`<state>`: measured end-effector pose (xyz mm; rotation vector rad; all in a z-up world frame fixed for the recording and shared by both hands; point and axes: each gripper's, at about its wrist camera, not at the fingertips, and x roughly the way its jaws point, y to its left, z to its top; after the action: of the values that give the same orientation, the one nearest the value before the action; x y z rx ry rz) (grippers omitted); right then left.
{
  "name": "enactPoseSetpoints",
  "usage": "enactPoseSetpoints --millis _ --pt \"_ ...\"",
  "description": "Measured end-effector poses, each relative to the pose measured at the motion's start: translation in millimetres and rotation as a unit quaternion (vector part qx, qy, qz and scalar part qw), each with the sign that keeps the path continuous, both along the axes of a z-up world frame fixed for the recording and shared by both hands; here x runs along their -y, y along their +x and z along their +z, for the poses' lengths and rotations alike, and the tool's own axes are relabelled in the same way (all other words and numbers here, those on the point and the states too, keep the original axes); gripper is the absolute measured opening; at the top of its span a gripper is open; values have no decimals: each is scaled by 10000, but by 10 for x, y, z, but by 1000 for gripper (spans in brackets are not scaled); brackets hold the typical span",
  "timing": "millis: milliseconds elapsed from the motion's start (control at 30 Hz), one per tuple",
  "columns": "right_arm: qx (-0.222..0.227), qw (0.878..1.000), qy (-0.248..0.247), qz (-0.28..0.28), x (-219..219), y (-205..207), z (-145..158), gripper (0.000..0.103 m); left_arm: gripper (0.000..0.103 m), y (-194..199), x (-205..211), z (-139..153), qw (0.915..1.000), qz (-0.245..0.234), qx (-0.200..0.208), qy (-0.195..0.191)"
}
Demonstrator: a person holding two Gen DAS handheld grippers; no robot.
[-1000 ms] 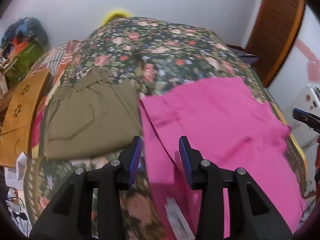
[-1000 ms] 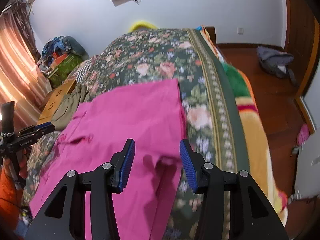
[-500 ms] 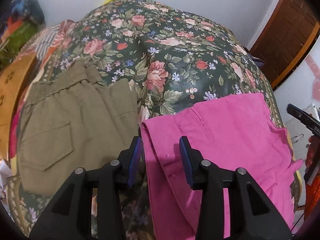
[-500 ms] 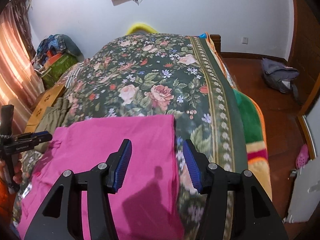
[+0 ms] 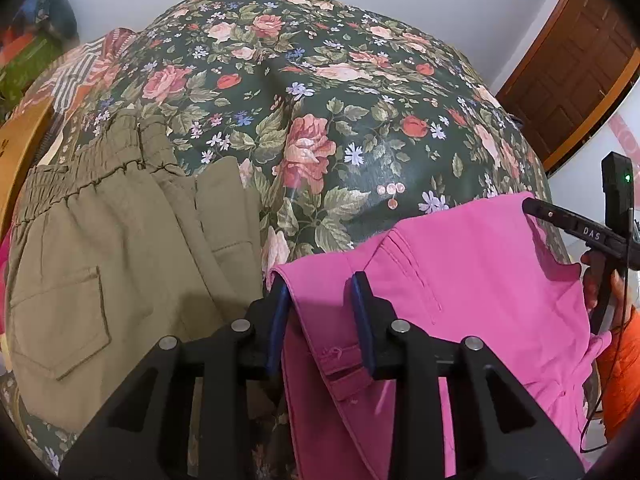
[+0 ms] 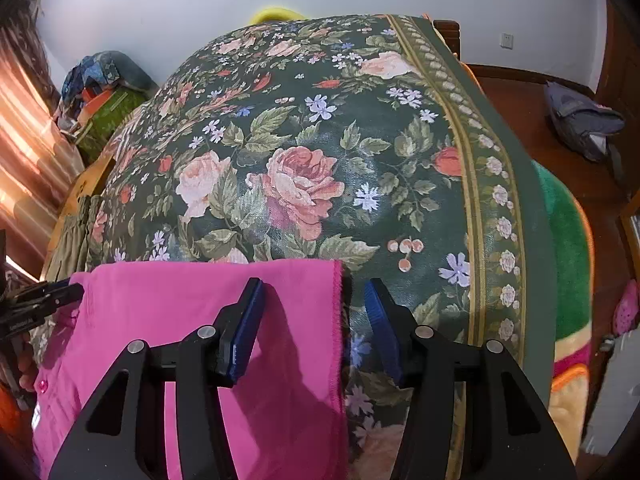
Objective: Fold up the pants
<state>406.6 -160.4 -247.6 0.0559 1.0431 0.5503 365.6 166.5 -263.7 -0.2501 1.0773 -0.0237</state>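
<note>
A: What has just changed at the left tongs [image 5: 320, 322]?

B: Their jaws have been closing in this last moment, and the corner of the pink pants [image 5: 472, 280] at the waistband stands now between them. The cloth touches the left pad, but beside the right pad I see a small gap, so I judge the grip is not yet firm

A: And the right tongs [image 6: 316, 320]?

B: They stand apart. The frayed side edge of the pink pants [image 6: 208, 332] passes between the jaws; one pad is over the cloth, the other over the floral bedspread [image 6: 304, 152]. Nothing is pinched there

A: Where do the pants lie?

B: Flat on the bed, at the near edge, just beside the olive pants [image 5: 104, 264] on the left

A: What is different from one second ago?

B: Both tongs are now lower and nearer to the far edge of the pink cloth. Earlier much pink fabric was lying in front of them; now they are right at its corners, with the bedspread beyond

A: What does it mean for the folding?

B: I think both corners are about to be taken, so that the pants can be lifted and folded over; the right side needs first to close
</note>
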Motion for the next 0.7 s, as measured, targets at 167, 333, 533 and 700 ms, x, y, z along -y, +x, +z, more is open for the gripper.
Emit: enactPoseSetpoints --millis 167,333,533,700 --pt "77 9999 27 123 -40 -32 9 10 31 17 -23 16 9999 -7 71 -83" --pt "265 9994 127 182 -77 -55 89 6 4 13 -11 79 9998 -5 141 102" --pt "617 9967 524 -27 -18 -114 434 5 3 -74 -23 346 9987 52 487 142" --pt "1053 9920 693 19 -75 -190 817 5 3 -131 18 693 9955 32 858 393"
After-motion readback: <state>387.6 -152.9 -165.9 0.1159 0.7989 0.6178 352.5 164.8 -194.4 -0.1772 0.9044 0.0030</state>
